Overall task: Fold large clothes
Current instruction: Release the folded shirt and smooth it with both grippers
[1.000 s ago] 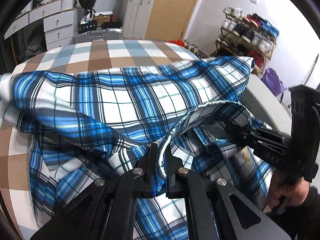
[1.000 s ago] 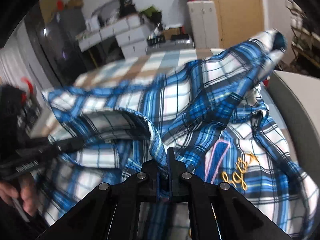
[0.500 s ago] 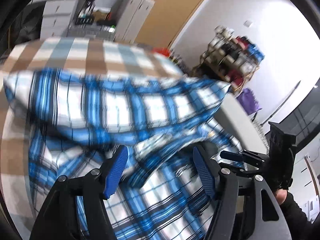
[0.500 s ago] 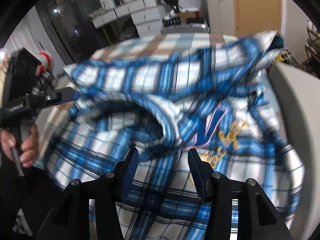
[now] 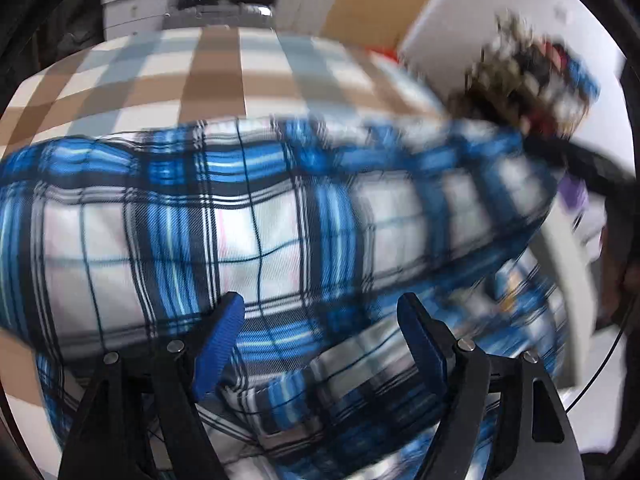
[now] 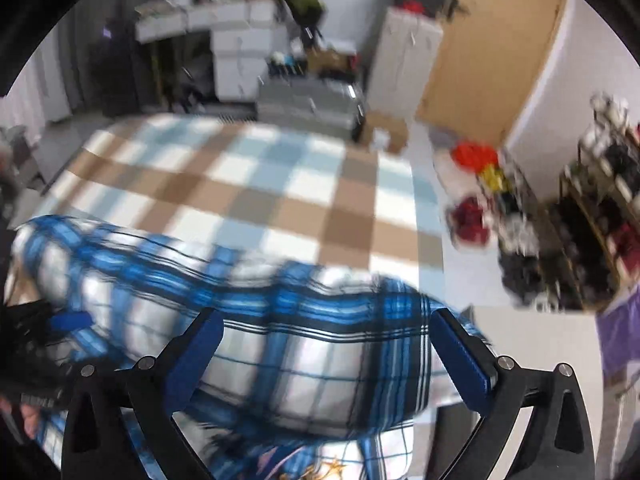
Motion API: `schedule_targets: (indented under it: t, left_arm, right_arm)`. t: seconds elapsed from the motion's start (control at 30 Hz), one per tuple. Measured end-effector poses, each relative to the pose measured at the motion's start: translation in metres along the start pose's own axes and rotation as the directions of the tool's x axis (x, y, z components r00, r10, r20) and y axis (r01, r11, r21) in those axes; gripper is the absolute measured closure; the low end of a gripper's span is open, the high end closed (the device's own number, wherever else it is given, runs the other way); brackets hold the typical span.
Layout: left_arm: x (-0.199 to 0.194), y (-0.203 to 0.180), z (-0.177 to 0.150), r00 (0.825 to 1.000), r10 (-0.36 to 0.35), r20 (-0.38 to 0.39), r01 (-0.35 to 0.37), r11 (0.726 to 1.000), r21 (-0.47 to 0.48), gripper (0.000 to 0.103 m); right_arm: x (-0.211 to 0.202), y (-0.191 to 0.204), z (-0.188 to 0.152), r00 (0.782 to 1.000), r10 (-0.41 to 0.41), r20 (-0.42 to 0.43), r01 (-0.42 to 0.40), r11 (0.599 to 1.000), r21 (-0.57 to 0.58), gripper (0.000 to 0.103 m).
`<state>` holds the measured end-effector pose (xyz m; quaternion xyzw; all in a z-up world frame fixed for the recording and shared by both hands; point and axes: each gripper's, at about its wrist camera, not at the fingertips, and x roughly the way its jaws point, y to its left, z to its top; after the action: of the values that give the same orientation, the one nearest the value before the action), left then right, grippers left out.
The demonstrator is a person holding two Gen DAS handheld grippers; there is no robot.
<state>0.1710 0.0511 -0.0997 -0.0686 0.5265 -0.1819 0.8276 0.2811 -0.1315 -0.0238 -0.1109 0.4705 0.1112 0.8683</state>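
Both tools just opened, nothing gripped. Left tool (image 5: 320,332) and right tool (image 6: 326,354) sit over plaid shirt (image 5: 280,224); its long axis runs crosswise on the bed (image 6: 248,184).

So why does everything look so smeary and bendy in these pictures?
Left wrist view: the blue plaid shirt is sharp at the left but smeared toward the right, and the shoe rack is a blur. Right wrist view: nearly everything smears, even the checked cover. Both views: the fisheye lens bends straight edges.
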Motion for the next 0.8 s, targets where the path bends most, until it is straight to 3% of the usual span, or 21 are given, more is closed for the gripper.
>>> schedule_targets:
  t: [0.13, 0.23, 0.33, 0.43, 0.57, 0.63, 0.73, 0.8]
  left_arm:
    - [-0.004, -0.002, 0.000, 0.999, 0.034, 0.011, -0.034, 0.999, 0.033, 0.028]
    - [-0.006, -0.001, -0.003, 0.999, 0.049, 0.004, -0.049, 0.998, 0.044, 0.028]
    - [-0.011, 0.005, -0.007, 0.999, 0.048, 0.008, -0.049, 0.999, 0.017, 0.028]
    - [-0.024, 0.003, -0.008, 0.997, -0.032, 0.074, 0.032, 0.999, 0.006, 0.028]
    - [-0.068, -0.005, 0.000, 0.968, -0.146, 0.203, 0.130, 0.987, 0.092, 0.028]
    - [-0.085, 0.000, 0.009, 0.949, -0.120, 0.291, 0.098, 0.991, 0.089, 0.028]
    - [-0.089, 0.020, 0.018, 0.936, -0.046, 0.349, 0.044, 0.999, 0.015, 0.028]
    - [-0.079, 0.032, 0.018, 0.944, 0.002, 0.329, 0.007, 1.000, -0.027, 0.028]
  right_arm:
    - [0.044, -0.028, -0.032, 0.988, 0.088, -0.127, -0.067, 0.985, 0.159, 0.001]
    - [0.063, -0.034, -0.061, 0.972, 0.164, -0.168, -0.122, 0.964, 0.235, 0.000]
    - [0.057, -0.028, -0.075, 0.983, 0.134, -0.128, -0.106, 0.974, 0.201, 0.000]
    - [0.051, -0.021, -0.079, 0.987, 0.103, -0.127, -0.083, 0.984, 0.158, 0.000]
    - [0.024, -0.022, -0.071, 0.988, 0.149, -0.043, -0.140, 0.975, 0.173, 0.001]
    - [0.004, -0.019, -0.064, 0.986, 0.167, 0.023, -0.168, 0.968, 0.187, 0.000]
    - [-0.009, 0.003, -0.053, 0.981, 0.184, 0.057, -0.190, 0.973, 0.134, 0.000]
    - [-0.009, 0.022, -0.048, 0.983, 0.178, 0.046, -0.181, 0.980, 0.078, 0.000]
